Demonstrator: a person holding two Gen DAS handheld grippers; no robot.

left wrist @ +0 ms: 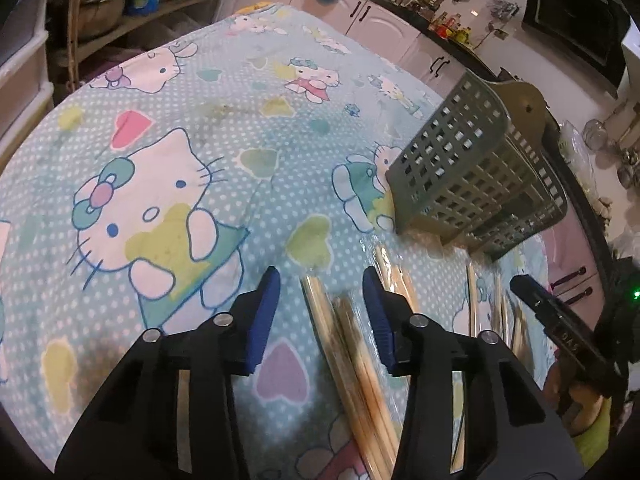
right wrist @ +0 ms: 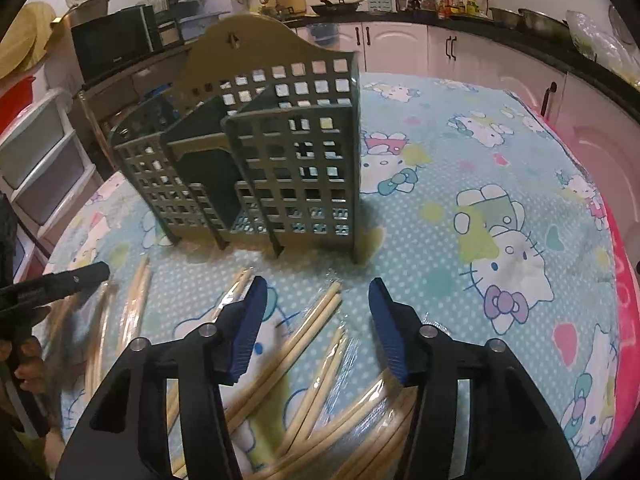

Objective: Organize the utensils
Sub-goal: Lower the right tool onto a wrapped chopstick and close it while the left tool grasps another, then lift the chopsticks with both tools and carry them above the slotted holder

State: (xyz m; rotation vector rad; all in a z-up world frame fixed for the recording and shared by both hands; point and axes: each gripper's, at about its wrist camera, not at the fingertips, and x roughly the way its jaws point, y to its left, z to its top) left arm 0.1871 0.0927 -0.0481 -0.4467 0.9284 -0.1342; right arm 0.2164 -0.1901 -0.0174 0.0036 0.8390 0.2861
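A table covered by a pale blue cartoon-cat tablecloth [left wrist: 168, 128] fills both wrist views, in a kitchen with pink cabinets [right wrist: 404, 46] behind it. A grey-green plastic utensil holder [right wrist: 288, 160] with square holes stands upright on the cloth; from the right wrist view its open top shows separate compartments, and a taller back panel rises behind them. In the left wrist view the same holder [left wrist: 472, 168] sits up and to the right.

Wooden chopsticks [right wrist: 308, 328] lie loose on the cloth in front of the holder, scattered at crossing angles, some seeming to lie under clear plastic film. None are in the holder.

The left gripper [left wrist: 322, 308] points down at the table, its blue-padded jaws partly apart and not gripping. A small bunch of chopsticks [left wrist: 352, 352] runs lengthwise between the jaws; whether the pads touch them cannot be told.

The right gripper [right wrist: 318, 312] also points down, its jaws partly apart and holding nothing, with several chopsticks lying on the cloth between and below them. Each gripper shows at the edge of the other's view, held by a person's hand [right wrist: 28, 354]
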